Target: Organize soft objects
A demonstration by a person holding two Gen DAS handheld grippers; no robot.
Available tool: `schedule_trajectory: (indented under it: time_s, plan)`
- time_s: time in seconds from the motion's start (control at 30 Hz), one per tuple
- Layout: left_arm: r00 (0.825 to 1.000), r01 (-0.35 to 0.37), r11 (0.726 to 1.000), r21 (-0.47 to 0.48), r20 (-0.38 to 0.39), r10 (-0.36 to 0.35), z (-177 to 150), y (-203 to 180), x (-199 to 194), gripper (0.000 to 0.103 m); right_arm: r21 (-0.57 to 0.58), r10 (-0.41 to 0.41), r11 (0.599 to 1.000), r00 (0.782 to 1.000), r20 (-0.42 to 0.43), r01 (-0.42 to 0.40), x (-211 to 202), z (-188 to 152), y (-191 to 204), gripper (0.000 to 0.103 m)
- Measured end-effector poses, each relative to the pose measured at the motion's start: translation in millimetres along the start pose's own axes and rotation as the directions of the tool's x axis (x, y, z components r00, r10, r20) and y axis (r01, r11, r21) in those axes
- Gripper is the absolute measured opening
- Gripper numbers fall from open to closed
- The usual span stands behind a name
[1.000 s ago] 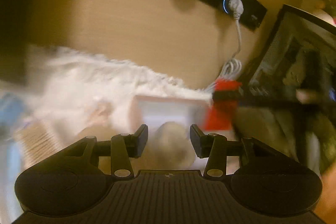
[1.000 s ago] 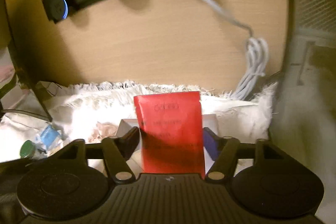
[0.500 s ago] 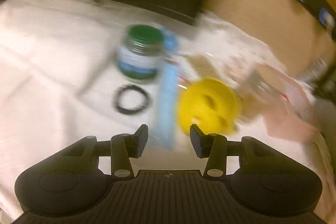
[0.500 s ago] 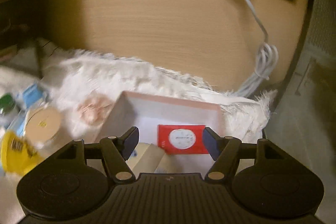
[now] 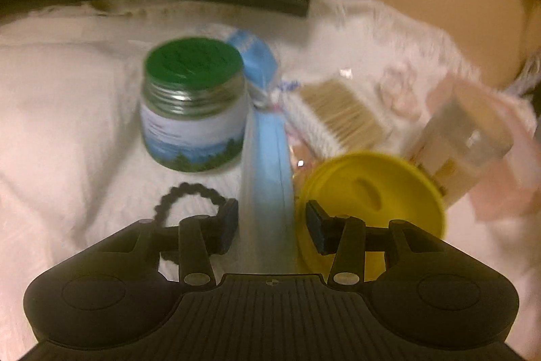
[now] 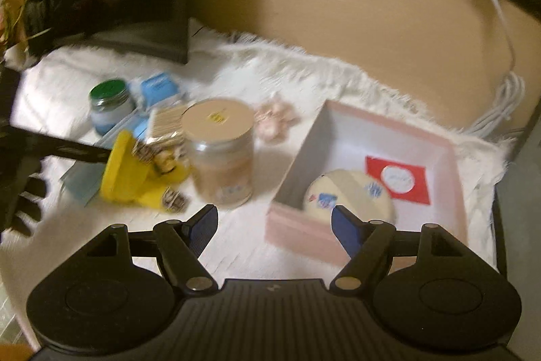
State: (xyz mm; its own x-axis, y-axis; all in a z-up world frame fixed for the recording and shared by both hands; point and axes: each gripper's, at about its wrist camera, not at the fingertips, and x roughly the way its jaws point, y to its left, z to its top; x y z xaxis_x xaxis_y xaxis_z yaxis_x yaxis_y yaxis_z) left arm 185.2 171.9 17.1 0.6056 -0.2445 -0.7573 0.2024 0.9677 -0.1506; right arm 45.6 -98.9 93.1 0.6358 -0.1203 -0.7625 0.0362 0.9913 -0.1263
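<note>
The left gripper (image 5: 272,227) has its jaws open and empty around a blue packet (image 5: 267,164). The right gripper (image 6: 274,222), also open and empty, hovers before a pink box (image 6: 449,178) that already holds a red packet (image 6: 399,180) and a round pad (image 6: 348,195). Several items remain outside.

— What colours do you read at the left wrist?

— I see a green lid on a jar (image 5: 192,104) with a blue-and-green landscape label, a black hair tie (image 5: 189,195), a light-blue pouch (image 5: 268,164), a yellow lid (image 5: 372,188).

— And the right wrist?

— I note a pink box (image 6: 304,229), white inside, holding a red packet (image 6: 399,180) with a white circle and a cream round pad (image 6: 348,198) with blue marks. The fur rug (image 6: 304,66) is white; the jar (image 6: 219,151) has a tan lid.
</note>
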Motion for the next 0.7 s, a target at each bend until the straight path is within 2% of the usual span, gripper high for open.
schedule_trajectory:
  time_s: [0.17, 0.3, 0.33, 0.37, 0.43, 0.5, 0.7]
  plan:
    - [1.0, 0.008, 1.0, -0.004, -0.002, -0.008, -0.3, 1.7, 6.3, 0.047, -0.052, -0.008, 0.999, 1.0, -0.027, 0.007, 0.0, -15.2, 13.3, 0.075]
    - [1.0, -0.004, 1.0, 0.029, -0.002, 0.004, -2.9, -3.6, 3.0, 0.047, -0.029, 0.006, 1.0, 0.999, -0.033, -0.007, -0.4, -19.2, 14.5, 0.075]
    - [1.0, -0.008, 0.999, 0.042, 0.005, 0.008, -4.3, -5.2, 2.1, 0.045, -0.028, 0.007, 1.0, 1.0, -0.031, -0.008, -1.2, -18.2, 14.7, 0.075]
    - [1.0, -0.002, 0.999, 0.046, 0.01, 0.002, -5.1, -5.4, 2.6, 0.032, -0.034, 0.009, 0.999, 1.0, -0.024, -0.01, -2.5, -17.2, 16.3, 0.075]
    - [0.998, 0.057, 0.998, 0.016, 0.007, -0.057, -6.4, -2.0, 1.0, 0.012, -0.054, 0.015, 0.998, 1.0, -0.005, -0.016, -5.3, -13.6, 21.7, 0.075]
    - [0.997, 0.077, 0.997, -0.027, 0.018, -0.077, -9.4, 1.7, -3.8, 0.01, -0.082, 0.033, 0.996, 0.999, 0.019, -0.031, -7.6, -7.6, 29.6, 0.075]
    - [0.987, 0.122, 0.992, -0.037, 0.113, -0.117, -21.0, 11.0, -41.8, 0.007, -0.18, 0.083, 0.981, 0.995, 0.048, -0.073, 0.0, 6.8, 62.8, 0.075]
